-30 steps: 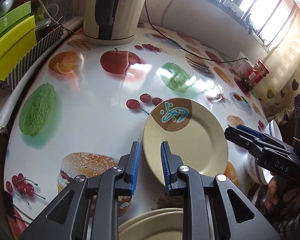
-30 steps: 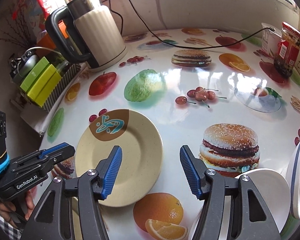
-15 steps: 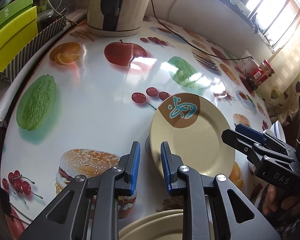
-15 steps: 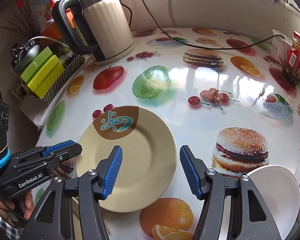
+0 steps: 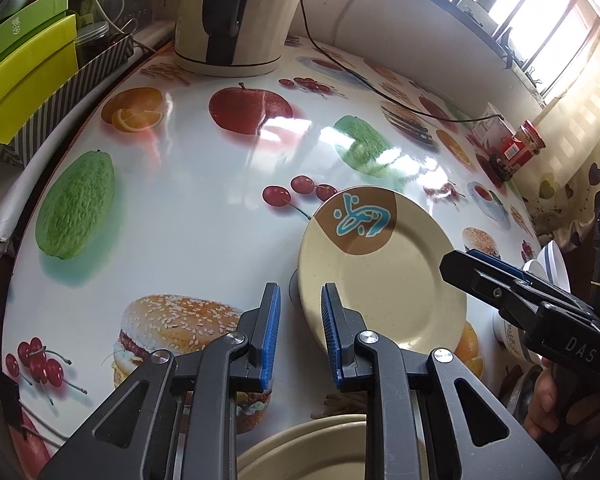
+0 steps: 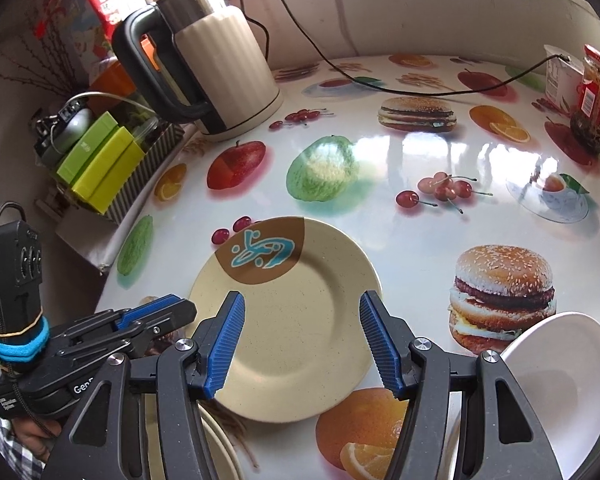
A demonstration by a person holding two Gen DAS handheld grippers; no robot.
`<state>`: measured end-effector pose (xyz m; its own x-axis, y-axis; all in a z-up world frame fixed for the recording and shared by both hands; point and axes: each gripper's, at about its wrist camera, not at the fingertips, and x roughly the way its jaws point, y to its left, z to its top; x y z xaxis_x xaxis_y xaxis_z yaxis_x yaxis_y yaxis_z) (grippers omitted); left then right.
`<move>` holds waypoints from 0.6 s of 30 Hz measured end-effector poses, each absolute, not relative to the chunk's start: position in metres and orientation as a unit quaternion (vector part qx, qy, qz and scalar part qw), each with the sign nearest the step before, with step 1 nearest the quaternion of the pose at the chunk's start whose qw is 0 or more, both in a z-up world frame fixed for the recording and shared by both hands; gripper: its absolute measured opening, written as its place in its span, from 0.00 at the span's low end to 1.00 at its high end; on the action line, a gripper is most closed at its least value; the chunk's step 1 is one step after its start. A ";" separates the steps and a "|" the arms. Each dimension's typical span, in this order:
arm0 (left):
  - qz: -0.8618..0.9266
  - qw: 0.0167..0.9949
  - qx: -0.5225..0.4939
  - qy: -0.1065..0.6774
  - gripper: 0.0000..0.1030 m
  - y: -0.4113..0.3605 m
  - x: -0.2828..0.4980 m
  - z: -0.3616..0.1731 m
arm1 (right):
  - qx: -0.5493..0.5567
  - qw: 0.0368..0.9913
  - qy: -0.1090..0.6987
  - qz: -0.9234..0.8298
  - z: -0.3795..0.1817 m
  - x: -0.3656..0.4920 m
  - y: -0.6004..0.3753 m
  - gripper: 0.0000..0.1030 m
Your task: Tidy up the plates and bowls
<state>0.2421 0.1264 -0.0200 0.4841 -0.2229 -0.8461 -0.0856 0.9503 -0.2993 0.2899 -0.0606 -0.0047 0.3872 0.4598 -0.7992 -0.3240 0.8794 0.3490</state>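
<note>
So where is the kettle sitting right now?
The kettle stands at the table's far left edge in the right wrist view, beside the striped box of green cartons and beyond the printed apple.

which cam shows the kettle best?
Right wrist: the kettle shows nearly whole, with handle, steel top, ribbed cream body and base on the table. Left wrist cuts off the kettle at the frame's upper edge, leaving only the lower body, part of the dark handle and the base.
</note>
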 end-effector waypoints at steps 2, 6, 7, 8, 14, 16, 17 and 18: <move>-0.039 0.846 -0.155 0.508 0.21 0.129 0.242 -0.021 | 0.084 0.828 0.501 0.239 -0.007 0.291 -0.059 0.59; -0.038 0.845 -0.155 0.510 0.21 0.130 0.241 -0.022 | 0.084 0.829 0.507 0.218 -0.010 0.291 -0.059 0.58; -0.038 0.846 -0.155 0.509 0.21 0.130 0.240 -0.022 | 0.085 0.832 0.506 0.210 -0.010 0.291 -0.061 0.58; -0.037 0.846 -0.155 0.509 0.21 0.130 0.241 -0.022 | 0.081 0.835 0.504 0.204 -0.010 0.291 -0.061 0.58; -0.040 0.845 -0.163 0.507 0.21 0.130 0.241 -0.023 | 0.051 0.841 0.510 0.172 -0.013 0.298 -0.056 0.58; -0.042 0.845 -0.164 0.507 0.21 0.130 0.240 -0.022 | 0.045 0.841 0.513 0.168 -0.014 0.300 -0.053 0.58; -0.042 0.845 -0.163 0.507 0.21 0.130 0.241 -0.022 | 0.042 0.840 0.514 0.166 -0.014 0.301 -0.052 0.58; -0.043 0.845 -0.164 0.507 0.21 0.130 0.241 -0.023 | 0.043 0.838 0.517 0.167 -0.015 0.303 -0.050 0.58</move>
<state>0.2412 0.1301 -0.0226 0.4816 -0.2394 -0.8430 -0.0938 0.9424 -0.3212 0.3026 -0.0503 -0.0146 0.4098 0.3245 -0.8525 -0.2366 0.9404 0.2442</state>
